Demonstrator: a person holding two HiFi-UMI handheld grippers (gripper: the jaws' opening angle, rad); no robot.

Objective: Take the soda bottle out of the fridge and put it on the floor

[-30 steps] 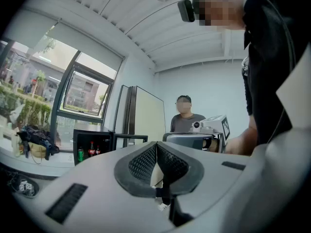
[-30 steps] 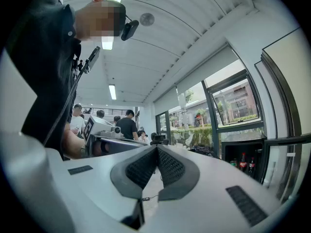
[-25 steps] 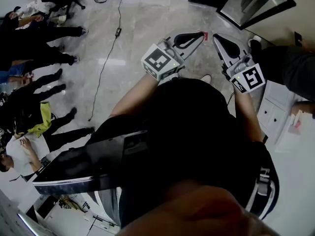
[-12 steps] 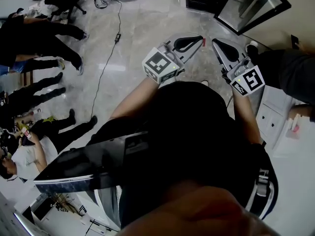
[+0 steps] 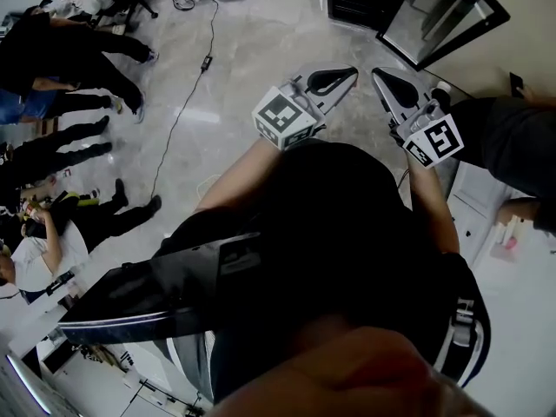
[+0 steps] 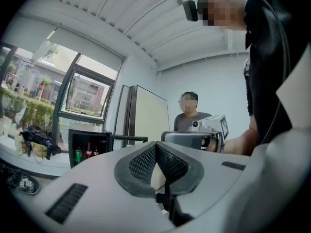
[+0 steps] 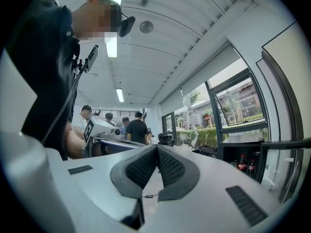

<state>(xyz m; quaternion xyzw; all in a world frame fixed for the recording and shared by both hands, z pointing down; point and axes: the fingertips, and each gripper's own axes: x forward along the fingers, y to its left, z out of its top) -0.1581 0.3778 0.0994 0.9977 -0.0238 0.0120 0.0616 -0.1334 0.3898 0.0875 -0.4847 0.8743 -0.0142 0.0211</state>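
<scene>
A small black fridge (image 6: 87, 147) stands open on the floor ahead, and its glass door (image 5: 443, 11) is swung out. Inside it, dark soda bottles with red labels (image 7: 242, 163) stand beside a green can (image 6: 77, 155). In the left gripper view the same bottles (image 6: 89, 149) look small and far off. My left gripper (image 5: 352, 72) and right gripper (image 5: 376, 75) are held out level side by side, both shut with nothing in them. Both are well short of the fridge. Each gripper shows in the other's view, the right gripper (image 6: 194, 139) and the left gripper (image 7: 104, 130).
Several people (image 5: 61, 50) stand at the left on the pale marble floor (image 5: 243, 50). A black cable (image 5: 187, 94) trails across the floor. A person in a dark shirt (image 5: 512, 137) stands close on the right beside white drawers (image 5: 478, 202). Big windows (image 6: 34, 91) are behind the fridge.
Both grippers have moved forward toward the fridge, which now sits a little closer in the head view. The people at the left have shifted. The jaws stay shut.
</scene>
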